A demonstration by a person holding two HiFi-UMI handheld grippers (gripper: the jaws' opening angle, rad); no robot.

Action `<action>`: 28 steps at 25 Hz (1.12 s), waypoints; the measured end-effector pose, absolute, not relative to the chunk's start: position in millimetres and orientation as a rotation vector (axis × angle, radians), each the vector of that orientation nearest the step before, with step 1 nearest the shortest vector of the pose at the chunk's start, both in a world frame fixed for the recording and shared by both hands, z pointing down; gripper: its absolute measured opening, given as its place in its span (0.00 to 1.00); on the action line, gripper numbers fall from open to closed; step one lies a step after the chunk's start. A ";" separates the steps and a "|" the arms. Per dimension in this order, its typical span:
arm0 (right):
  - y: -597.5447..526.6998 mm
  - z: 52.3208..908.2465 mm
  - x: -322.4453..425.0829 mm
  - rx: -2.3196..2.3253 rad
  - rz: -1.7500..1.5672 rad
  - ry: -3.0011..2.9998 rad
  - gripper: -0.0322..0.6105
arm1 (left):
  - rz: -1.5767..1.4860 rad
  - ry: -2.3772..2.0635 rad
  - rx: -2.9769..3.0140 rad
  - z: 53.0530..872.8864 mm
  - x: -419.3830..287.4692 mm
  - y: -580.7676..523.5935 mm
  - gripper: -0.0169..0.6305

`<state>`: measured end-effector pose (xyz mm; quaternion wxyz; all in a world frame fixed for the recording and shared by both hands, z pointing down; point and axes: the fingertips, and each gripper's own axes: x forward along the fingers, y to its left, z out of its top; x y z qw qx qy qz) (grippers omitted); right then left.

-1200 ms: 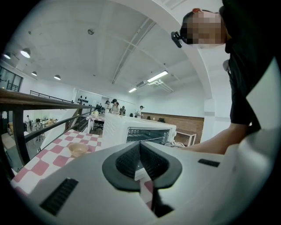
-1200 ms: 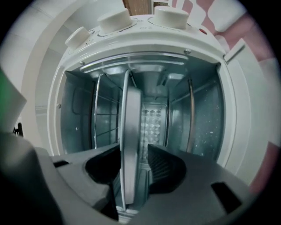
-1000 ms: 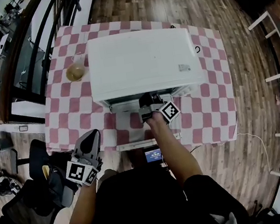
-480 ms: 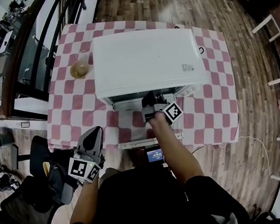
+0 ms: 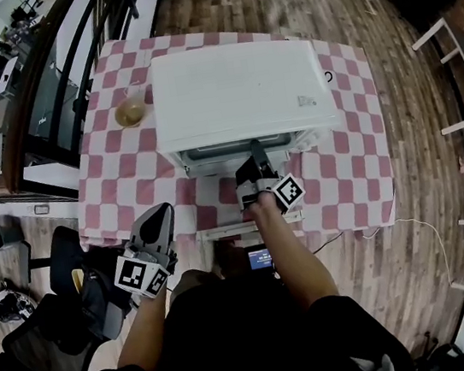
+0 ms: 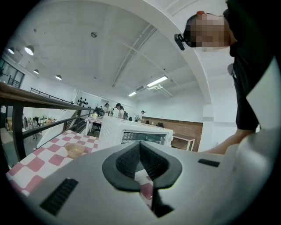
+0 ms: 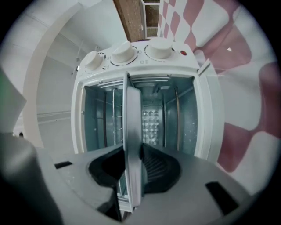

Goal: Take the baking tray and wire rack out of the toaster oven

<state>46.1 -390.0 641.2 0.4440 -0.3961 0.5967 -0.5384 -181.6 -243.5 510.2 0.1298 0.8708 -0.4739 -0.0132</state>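
Observation:
The white toaster oven (image 5: 235,93) stands on the checked table with its door (image 5: 251,227) folded down toward me. My right gripper (image 5: 255,154) is at the oven's mouth. The right gripper view is rolled sideways, and there the grey baking tray (image 7: 131,132) runs edge-on between the jaws of my right gripper (image 7: 134,165). The jaws have just been closing and now pinch its rim. The wire rack (image 7: 115,118) is still on its rails inside the cavity. My left gripper (image 5: 161,218) hangs off the table's near left corner, shut (image 6: 140,156) and holding nothing.
A tan bowl (image 5: 130,113) sits on the table left of the oven, also seen as the bowl (image 6: 74,150) in the left gripper view. Three knobs (image 7: 124,52) line the oven's control side. A dark office chair (image 5: 41,356) stands at my lower left.
My right gripper has drawn back a little from the oven mouth toward me, with the tray's rim in its jaws. The left gripper has stayed put.

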 end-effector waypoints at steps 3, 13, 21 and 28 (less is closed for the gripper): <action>-374.6 643.0 47.5 -0.985 -1.337 1.475 0.20 | -0.049 -1.364 2.531 511.5 -183.8 -234.4 0.01; -310.6 646.4 54.7 -1.006 -1.354 1.426 0.19 | -0.091 -1.257 2.552 506.2 -180.5 -192.5 0.01; -265.2 650.7 56.5 -1.008 -1.329 1.420 0.18 | -0.090 -1.234 2.565 505.6 -189.6 -146.8 0.01; -230.1 644.7 62.4 -0.987 -1.281 1.444 0.18 | -0.078 -1.236 2.564 506.5 -192.4 -115.3 0.01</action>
